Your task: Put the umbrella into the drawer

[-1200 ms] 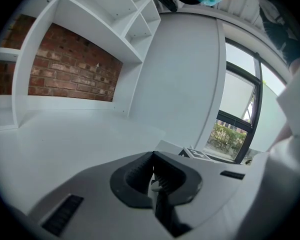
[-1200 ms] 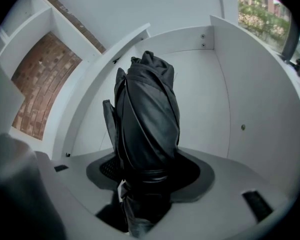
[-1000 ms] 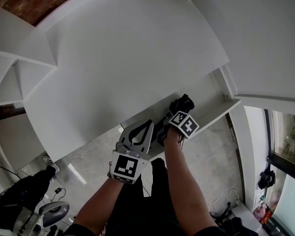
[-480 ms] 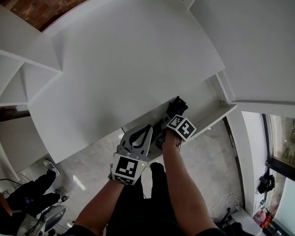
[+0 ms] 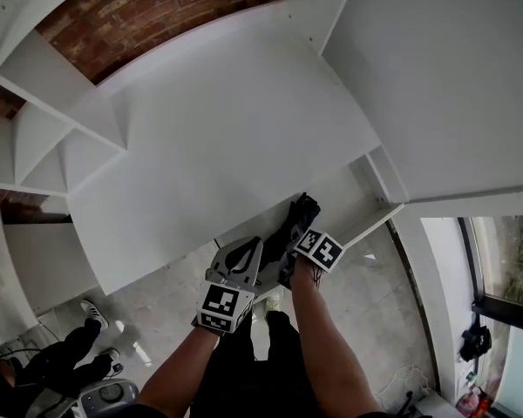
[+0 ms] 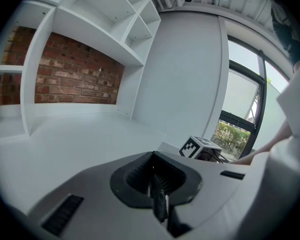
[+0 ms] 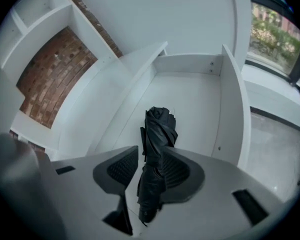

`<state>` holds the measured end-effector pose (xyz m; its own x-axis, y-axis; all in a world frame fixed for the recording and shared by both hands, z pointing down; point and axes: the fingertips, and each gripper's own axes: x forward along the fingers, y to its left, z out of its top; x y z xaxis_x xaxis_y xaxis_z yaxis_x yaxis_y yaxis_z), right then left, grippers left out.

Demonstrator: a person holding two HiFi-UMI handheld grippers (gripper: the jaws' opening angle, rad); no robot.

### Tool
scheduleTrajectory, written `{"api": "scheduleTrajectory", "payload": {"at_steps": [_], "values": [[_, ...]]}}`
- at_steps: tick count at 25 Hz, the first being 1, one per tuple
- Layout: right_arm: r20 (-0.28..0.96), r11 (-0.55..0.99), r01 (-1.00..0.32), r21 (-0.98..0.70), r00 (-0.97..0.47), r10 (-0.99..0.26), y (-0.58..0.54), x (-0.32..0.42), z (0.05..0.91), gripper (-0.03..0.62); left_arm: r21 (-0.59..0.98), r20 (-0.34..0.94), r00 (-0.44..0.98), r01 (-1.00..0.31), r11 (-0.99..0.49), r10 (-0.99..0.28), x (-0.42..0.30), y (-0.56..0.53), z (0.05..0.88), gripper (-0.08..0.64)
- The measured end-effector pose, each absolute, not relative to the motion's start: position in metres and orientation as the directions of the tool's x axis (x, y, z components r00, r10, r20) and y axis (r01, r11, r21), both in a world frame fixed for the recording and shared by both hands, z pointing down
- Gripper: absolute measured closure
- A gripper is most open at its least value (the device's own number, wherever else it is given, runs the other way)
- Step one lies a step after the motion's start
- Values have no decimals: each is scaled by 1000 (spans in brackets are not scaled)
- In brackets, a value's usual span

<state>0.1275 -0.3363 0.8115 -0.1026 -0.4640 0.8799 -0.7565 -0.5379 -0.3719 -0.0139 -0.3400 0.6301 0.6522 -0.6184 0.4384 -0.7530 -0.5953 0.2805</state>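
Note:
A folded black umbrella point(image 7: 157, 134) lies lengthwise on the floor of the open white drawer point(image 7: 232, 109); in the head view the umbrella point(image 5: 303, 212) shows just beyond my right hand. My right gripper point(image 7: 150, 171) hangs above it, pointing steeply down. Its jaws are closing, with the umbrella showing in the gap between them and a sliver of white beside the left pad. My left gripper point(image 6: 153, 160) is shut with nothing in it, held in front of the desk to the left of the right gripper point(image 5: 293, 233). The left gripper point(image 5: 255, 244) sits below the drawer's front.
A broad white desk top point(image 5: 227, 138) runs above the drawer. White shelves point(image 5: 44, 120) stand against a brick wall point(image 5: 157, 7) at the left. A tall white panel point(image 5: 436, 77) is at the right, with a window point(image 5: 506, 268) beside it. A person's shoes point(image 5: 91, 312) rest on the grey floor.
My right gripper has lifted up off the umbrella, which stays lying in the drawer. The left gripper has hardly moved. The head camera has tilted, showing more brick wall.

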Motion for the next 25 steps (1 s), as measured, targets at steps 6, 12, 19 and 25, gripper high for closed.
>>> {"api": "scheduleTrajectory", "payload": {"at_steps": [6,12,19,25], "values": [[781,-302,-847,-437,-191,-594,-354,112,744,571,266,425,624,-779,-568,-656,-18,-337,601,554],[666,-135,-854,-503,-282,-691,-368,104,672,578,272,405,594,-804,-528,-695,-25,-332,568,554],[531,96,-879,-467,-365,-764,-382,88,587,583,275,369,549,-835,-476,-750,-41,-328,522,554],[452,248,-871,-425,-442,-775,-387,81,535,583,278,345,510,-857,-433,-788,-49,-328,496,554]]}}
